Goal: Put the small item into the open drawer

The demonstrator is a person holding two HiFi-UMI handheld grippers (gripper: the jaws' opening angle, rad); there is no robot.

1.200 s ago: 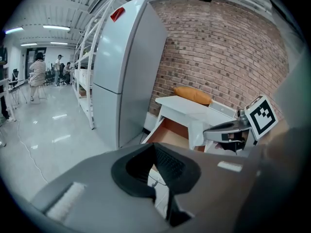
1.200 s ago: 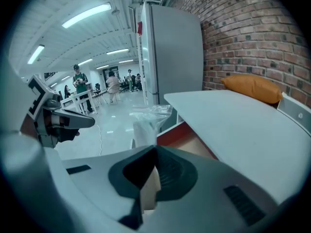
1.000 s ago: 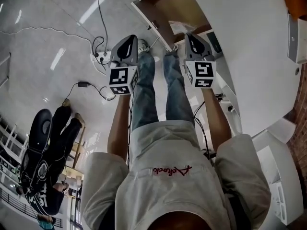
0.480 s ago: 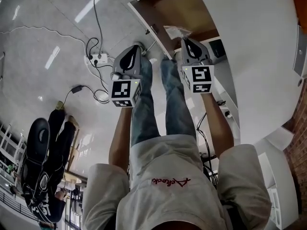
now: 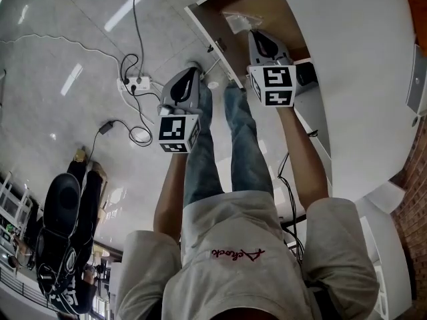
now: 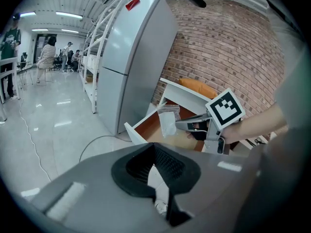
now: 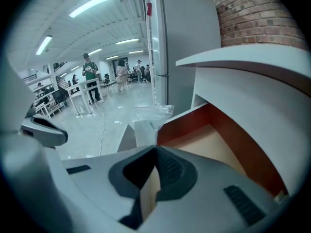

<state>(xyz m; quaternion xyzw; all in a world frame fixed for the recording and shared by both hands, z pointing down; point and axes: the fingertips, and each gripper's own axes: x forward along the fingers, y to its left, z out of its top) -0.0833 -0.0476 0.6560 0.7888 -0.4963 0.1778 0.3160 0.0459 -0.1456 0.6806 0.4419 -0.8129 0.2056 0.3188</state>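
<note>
The right tongs (image 5: 253, 35) were closed on the small plastic bag (image 5: 238, 23), pinching it by one edge so that the clear, crinkled film stuck out past their tips. The bag was over the drawer (image 5: 204, 29), which stood pulled out from under the white table (image 5: 353, 79) with its brown wooden inside showing. In the left gripper view the bag hung just behind the drawer's white front panel and over the wooden bottom; whether it touched the wood could not be told. In the right gripper view the film stood up from between the ribbed pads, with the front panel below it and the drawer's bare floor and reddish side wall to its right. The left tongs (image 5: 189, 74) were lower in the head view, outside the drawer and near its front corner, above the person's jeans (image 5: 200, 159). Their pads met at the tips with nothing gripped between them, only a thin pale slit behind. A tall grey refrigerator (image 6: 133, 62) stood against a brick wall (image 6: 228, 47) beyond the drawer. On the glossy floor (image 5: 67, 45) to the left lay a power strip (image 5: 137, 82) with a cable (image 5: 135, 19) running away from it.
</note>
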